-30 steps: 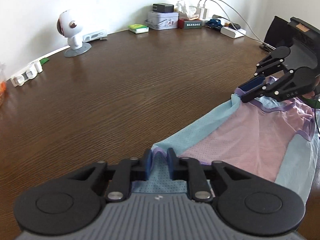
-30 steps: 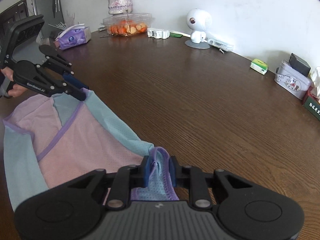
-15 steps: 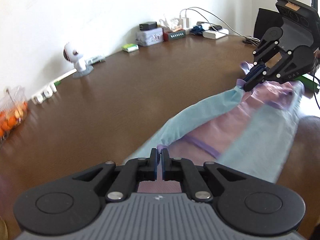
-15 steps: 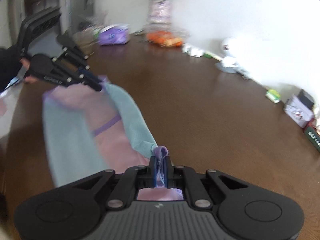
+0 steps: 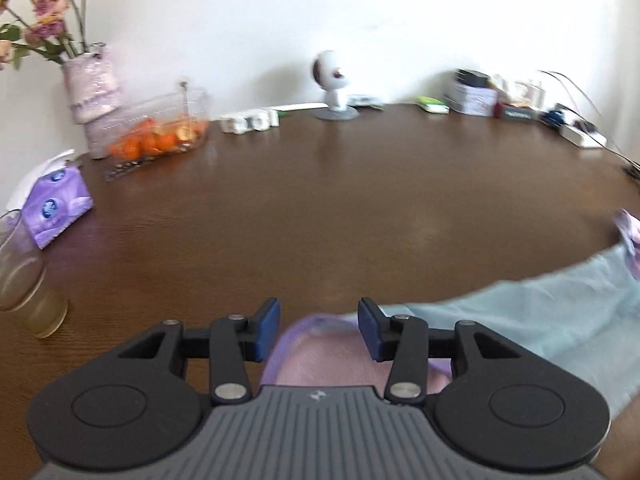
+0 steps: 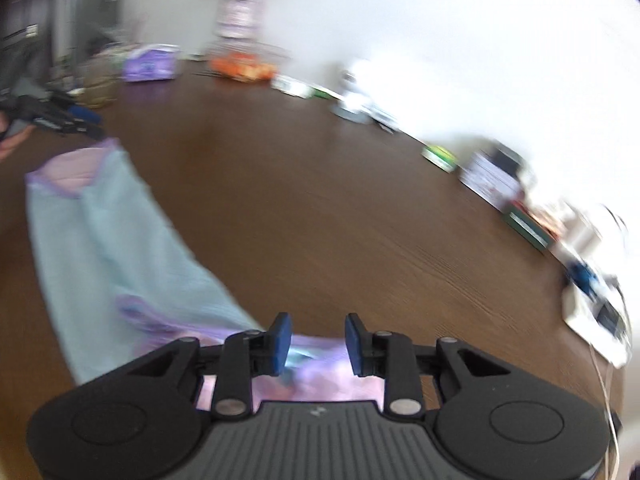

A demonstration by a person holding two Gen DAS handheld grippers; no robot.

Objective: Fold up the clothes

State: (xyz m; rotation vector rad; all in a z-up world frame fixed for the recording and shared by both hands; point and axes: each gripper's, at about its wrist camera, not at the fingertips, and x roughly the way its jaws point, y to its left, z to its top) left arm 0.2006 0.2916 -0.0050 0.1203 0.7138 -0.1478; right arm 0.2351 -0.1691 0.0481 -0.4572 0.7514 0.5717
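Released since the earlier frame, the pale blue and pink mesh garment (image 5: 520,312) is laid folded on the brown wooden table (image 5: 360,200); left gripper (image 5: 318,328) and right gripper (image 6: 316,338) are opening, nothing pinched.

My left gripper (image 5: 318,330) has a ribbed grey housing with a small pale logo, flanked by two round black discs. Black linkage arms with silver screws carry blue pads (image 5: 269,329). My right gripper (image 6: 314,344) is built the same: grey ribbed body, black discs, silver pivots, blue pads (image 6: 282,342).
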